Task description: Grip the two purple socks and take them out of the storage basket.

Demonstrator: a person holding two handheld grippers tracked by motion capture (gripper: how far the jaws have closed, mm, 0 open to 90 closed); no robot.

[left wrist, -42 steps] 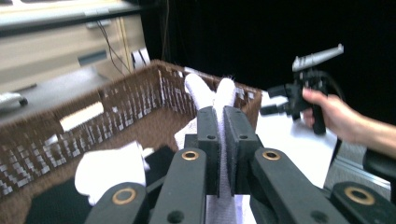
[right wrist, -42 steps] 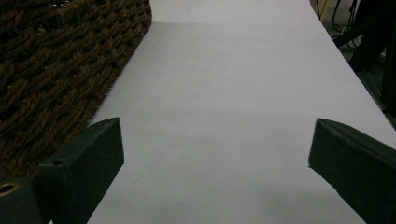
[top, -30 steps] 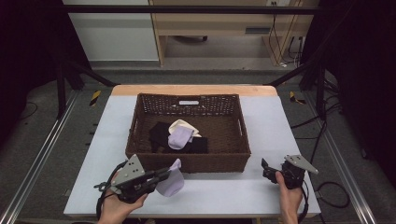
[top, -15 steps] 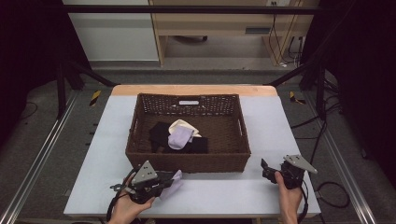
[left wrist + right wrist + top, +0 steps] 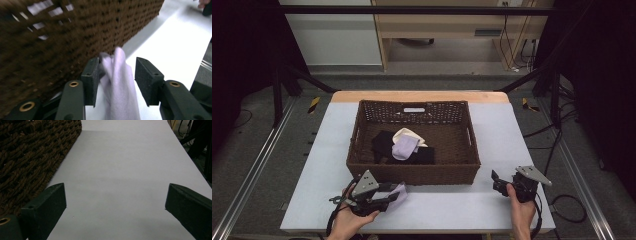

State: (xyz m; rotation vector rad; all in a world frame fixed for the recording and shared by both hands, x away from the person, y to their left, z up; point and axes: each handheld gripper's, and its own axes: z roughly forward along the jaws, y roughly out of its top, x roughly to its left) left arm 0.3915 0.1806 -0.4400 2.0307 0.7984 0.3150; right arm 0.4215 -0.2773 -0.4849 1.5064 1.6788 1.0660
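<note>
A pale lavender sock (image 5: pixel 400 192) lies on the white table just in front of the brown wicker basket (image 5: pixel 412 175), near its left front corner. My left gripper (image 5: pixel 393 195) rests low on the table there. Its jaws have just been opening and now stand apart on either side of the sock (image 5: pixel 120 95), which sags between them; the left gripper view (image 5: pixel 117 65) shows a gap beside the right pad. My right gripper (image 5: pixel 496 182) sits at the table's front right, open, with only bare table between its jaws (image 5: pixel 115 192).
Inside the basket lie a black cloth (image 5: pixel 382 145), a second lavender sock (image 5: pixel 403 148) and a cream cloth (image 5: pixel 409 135). The basket's front wall (image 5: pixel 62 37) stands close to the left jaws, and its corner (image 5: pixel 30 150) is left of the right jaws. The table edge (image 5: pixel 437 231) is near both hands.
The left gripper came down from above the table to its surface beside the basket's front wall, and its jaws opened off the lavender sock. The right gripper stayed where it was.
</note>
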